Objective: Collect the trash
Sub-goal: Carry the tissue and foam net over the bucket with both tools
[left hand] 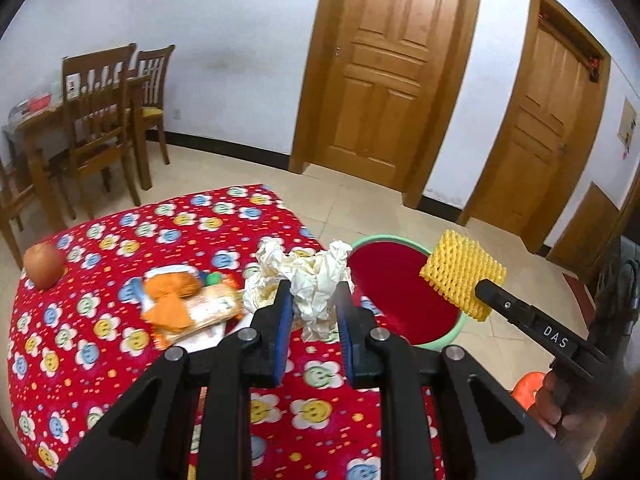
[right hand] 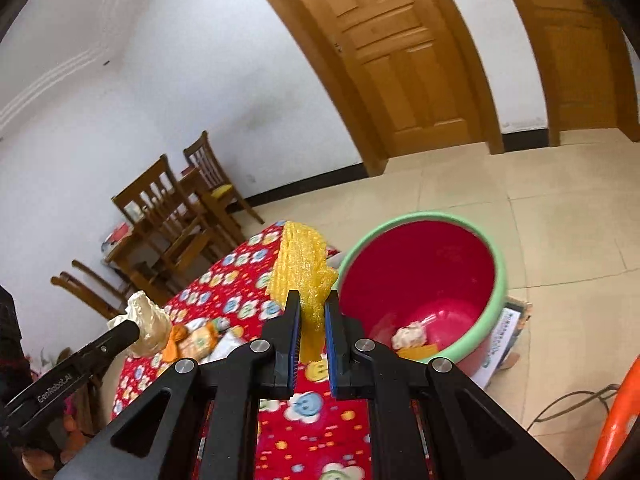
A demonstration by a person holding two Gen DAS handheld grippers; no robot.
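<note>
The left gripper (left hand: 312,304) is pinching a crumpled wad of white paper (left hand: 316,284), its creased, papery folds bulging up and out between the blue-lined black fingers. The right gripper (right hand: 312,316) is squeezing a piece of yellow foam netting (right hand: 304,268), a soft, ridged mesh sleeve that is standing up past the fingertips and flattening where the jaws are pressing together on it. Both grippers are tilting downward over the near right part of the table, which is wearing a red cloth (left hand: 120,360) printed with smiling flowers. Just beyond the table's right edge a round bucket (right hand: 498,280) is sitting on the pale tiled floor, smooth red inside with a light green rim; a small crumpled scrap is lying on its bottom. In the left wrist view the right gripper is reaching in from the right, and its netting is hanging above the bucket's near right rim, with a person's hand (left hand: 568,408) wrapping the handle low at the right. On the cloth to the left, glossy orange snack wrappers (left hand: 188,308) are lying in a loose heap, and a round reddish apple (left hand: 44,266) is resting at the far left edge. Wooden chairs (left hand: 100,120) are standing by the far wall.
</note>
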